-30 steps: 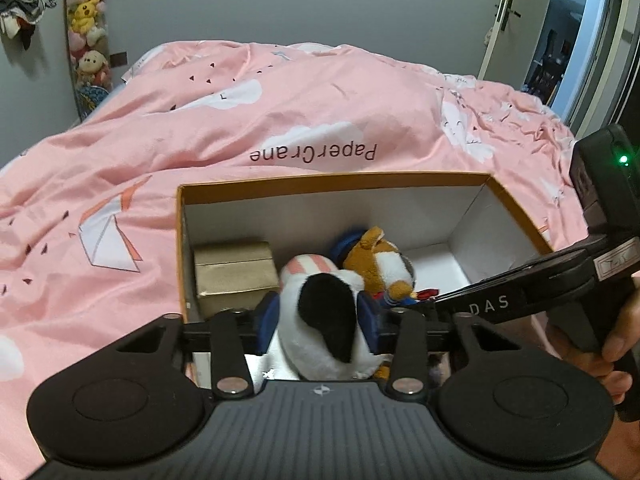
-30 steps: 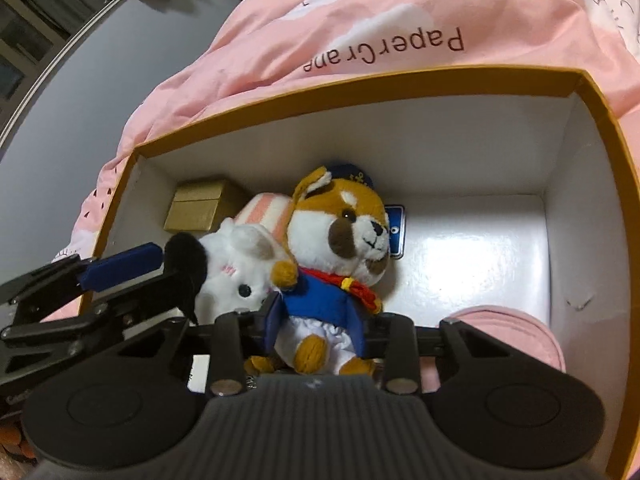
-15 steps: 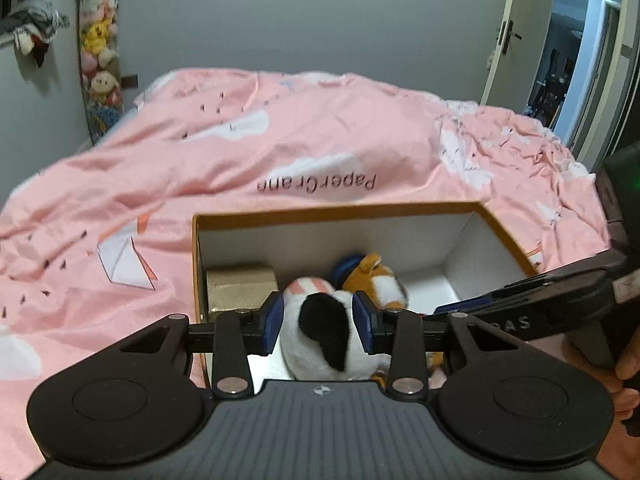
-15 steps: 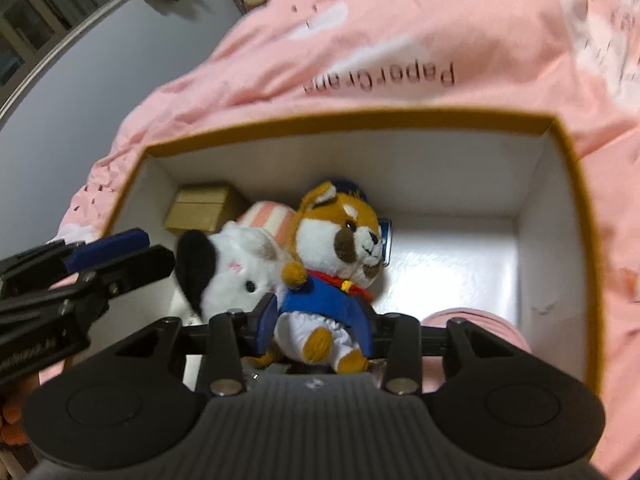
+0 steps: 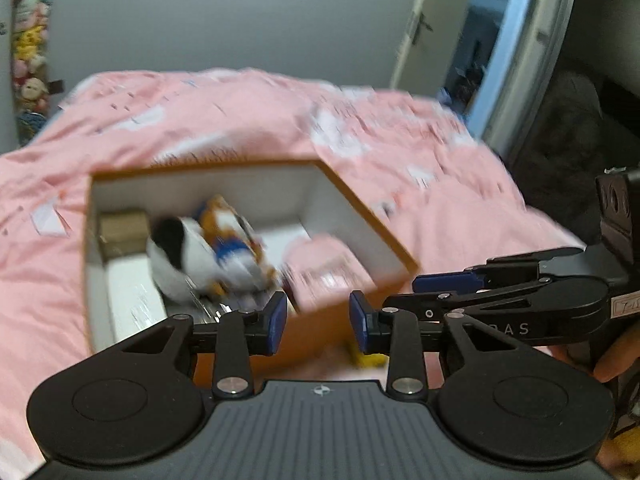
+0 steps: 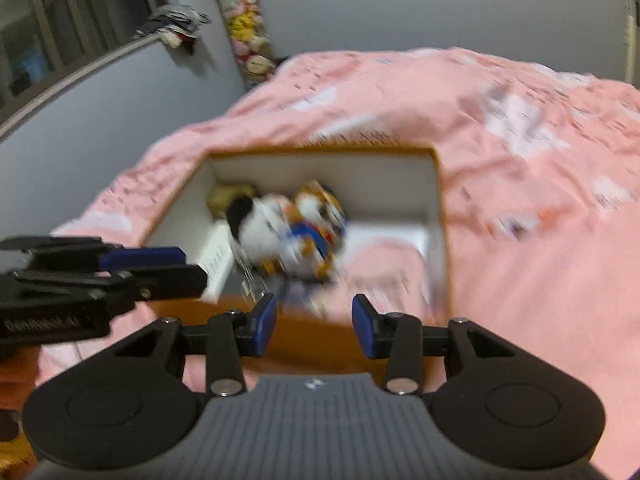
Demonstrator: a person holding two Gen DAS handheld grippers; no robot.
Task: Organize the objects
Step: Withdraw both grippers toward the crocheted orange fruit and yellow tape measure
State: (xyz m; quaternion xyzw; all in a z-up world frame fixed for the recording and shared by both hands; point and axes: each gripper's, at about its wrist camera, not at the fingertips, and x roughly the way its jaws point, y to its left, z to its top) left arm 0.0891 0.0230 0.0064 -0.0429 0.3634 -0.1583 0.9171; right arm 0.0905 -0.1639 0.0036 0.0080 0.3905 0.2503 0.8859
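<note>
Box (image 5: 360, 216), orange outside, white inside, on pink duvet (image 5: 420, 152). Contents: white plush (image 5: 176, 256), fox plush (image 5: 236, 240), tan carton (image 5: 120, 228), pink item (image 5: 324, 264); all smeared by blur. Duvet print unreadable. Left gripper (image 5: 318, 322): jaws closing, nothing between them; side lettering blurred. Right gripper (image 6: 314, 324): fingers apart, empty; side marking reads "AS", the rest hidden. Hand (image 5: 616, 360) cut off at the frame edge.
</note>
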